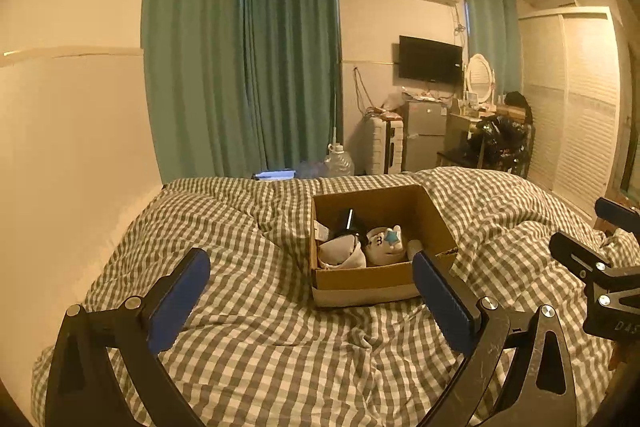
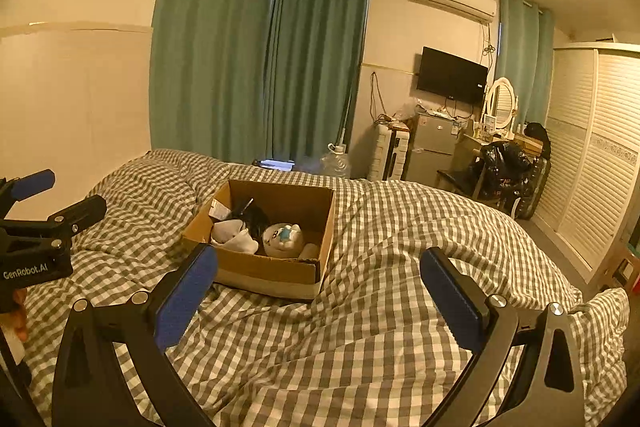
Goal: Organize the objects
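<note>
An open cardboard box (image 1: 368,281) (image 2: 280,273) sits on the checked bed cover. It holds a round white plush toy with a blue star (image 1: 386,245) (image 2: 282,239), a white cloth (image 1: 342,255) (image 2: 236,237), a black item (image 1: 350,223) (image 2: 252,215) and a small white cylinder (image 1: 414,246). My left gripper (image 1: 312,267) is open and empty, just in front of the box. My right gripper (image 2: 320,271) is open and empty, in front of the box and to its right. Each gripper shows at the edge of the other's view.
The grey-and-white checked duvet (image 1: 256,331) (image 2: 380,339) covers the whole bed, rumpled in folds. A wall runs along the left. Beyond the bed stand green curtains (image 1: 248,67), a water jug (image 1: 338,161), a small fridge (image 1: 424,131), a cluttered desk and a louvred wardrobe (image 1: 576,99).
</note>
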{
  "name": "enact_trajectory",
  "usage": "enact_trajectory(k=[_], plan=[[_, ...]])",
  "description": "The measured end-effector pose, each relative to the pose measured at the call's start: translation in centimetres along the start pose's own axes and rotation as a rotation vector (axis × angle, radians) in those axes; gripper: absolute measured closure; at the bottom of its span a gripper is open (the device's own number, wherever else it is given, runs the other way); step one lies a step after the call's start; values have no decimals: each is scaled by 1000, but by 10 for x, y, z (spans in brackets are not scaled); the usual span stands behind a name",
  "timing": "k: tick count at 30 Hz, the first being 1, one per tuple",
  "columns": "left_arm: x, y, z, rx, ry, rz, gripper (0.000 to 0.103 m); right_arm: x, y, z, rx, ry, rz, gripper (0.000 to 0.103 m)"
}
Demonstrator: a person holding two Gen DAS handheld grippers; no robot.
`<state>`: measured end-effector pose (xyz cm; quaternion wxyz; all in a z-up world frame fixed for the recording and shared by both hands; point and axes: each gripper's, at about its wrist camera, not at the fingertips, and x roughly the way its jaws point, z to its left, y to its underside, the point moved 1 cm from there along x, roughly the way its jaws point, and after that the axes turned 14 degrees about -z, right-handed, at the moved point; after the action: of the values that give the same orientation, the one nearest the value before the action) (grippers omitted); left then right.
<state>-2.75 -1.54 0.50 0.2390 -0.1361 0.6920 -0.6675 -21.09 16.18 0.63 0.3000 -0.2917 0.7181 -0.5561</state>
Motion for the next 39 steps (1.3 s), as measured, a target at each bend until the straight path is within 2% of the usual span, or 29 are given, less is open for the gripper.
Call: enact_trajectory(k=[15,21,39], plan=[[0,3,-3,18,9,8,0,-2,2,-2,10,-8,12,1],[4,8,4,-7,4,26,0,-2,4,-2,8,-9,18,1],[4,12,-1,0,35,37,0,0,9,-3,20,-1,32,1]])
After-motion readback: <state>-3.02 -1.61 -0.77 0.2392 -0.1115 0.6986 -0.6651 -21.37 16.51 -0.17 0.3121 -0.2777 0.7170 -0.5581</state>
